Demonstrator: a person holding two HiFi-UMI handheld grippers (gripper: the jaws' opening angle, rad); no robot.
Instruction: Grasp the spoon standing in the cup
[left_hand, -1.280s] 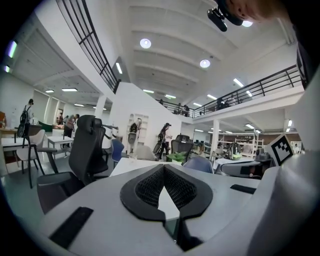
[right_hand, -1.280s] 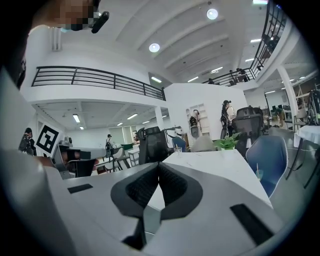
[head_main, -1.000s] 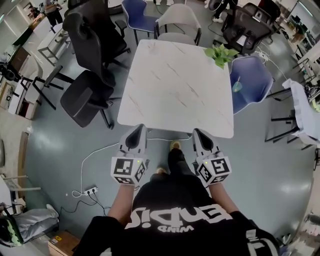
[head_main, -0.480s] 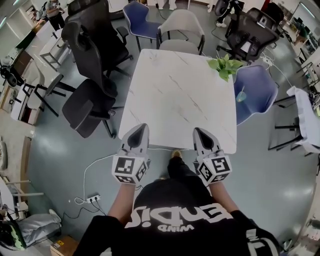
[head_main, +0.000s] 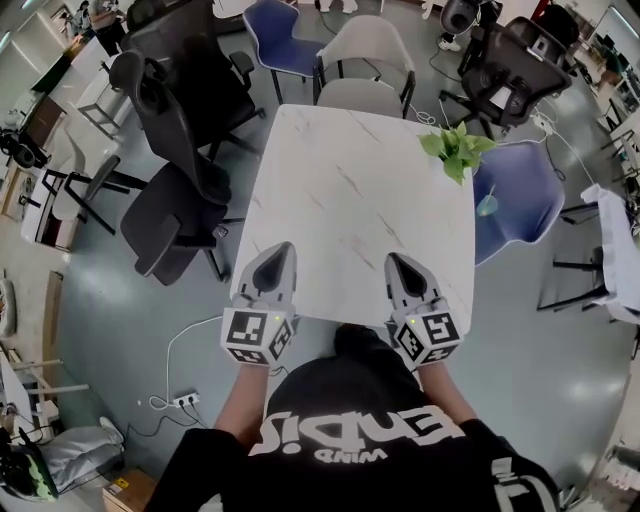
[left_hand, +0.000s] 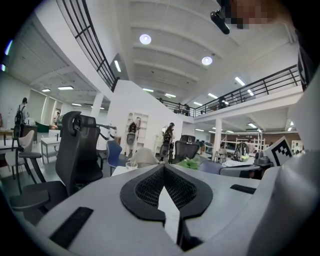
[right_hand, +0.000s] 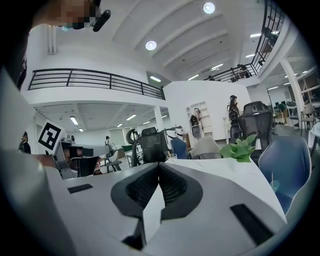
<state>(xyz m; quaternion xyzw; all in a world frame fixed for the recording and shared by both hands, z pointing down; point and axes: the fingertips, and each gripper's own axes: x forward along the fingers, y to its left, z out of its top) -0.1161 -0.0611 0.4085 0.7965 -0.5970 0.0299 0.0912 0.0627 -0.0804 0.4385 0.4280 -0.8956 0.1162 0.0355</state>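
A clear cup (left_hand: 131, 165) stands at the far end of the white marble table (head_main: 350, 190); the right gripper view also shows this cup (right_hand: 171, 157). A thin stem seems to rise from it, too small to tell as a spoon. In the head view I cannot make the cup out. My left gripper (head_main: 283, 248) and right gripper (head_main: 392, 258) hover side by side over the table's near edge, pointing at the far end. The jaws of the left gripper (left_hand: 163, 167) and of the right gripper (right_hand: 159, 166) meet at the tips with nothing held.
A green potted plant (head_main: 455, 150) sits at the table's far right corner. Black office chairs (head_main: 180, 215) stand to the left, a blue chair (head_main: 515, 190) to the right, and a grey chair (head_main: 365, 60) at the far end. A cable lies on the floor (head_main: 185, 330).
Both grippers have moved forward together with the person, from over the floor short of the table to over its near edge. The jaws stayed shut.
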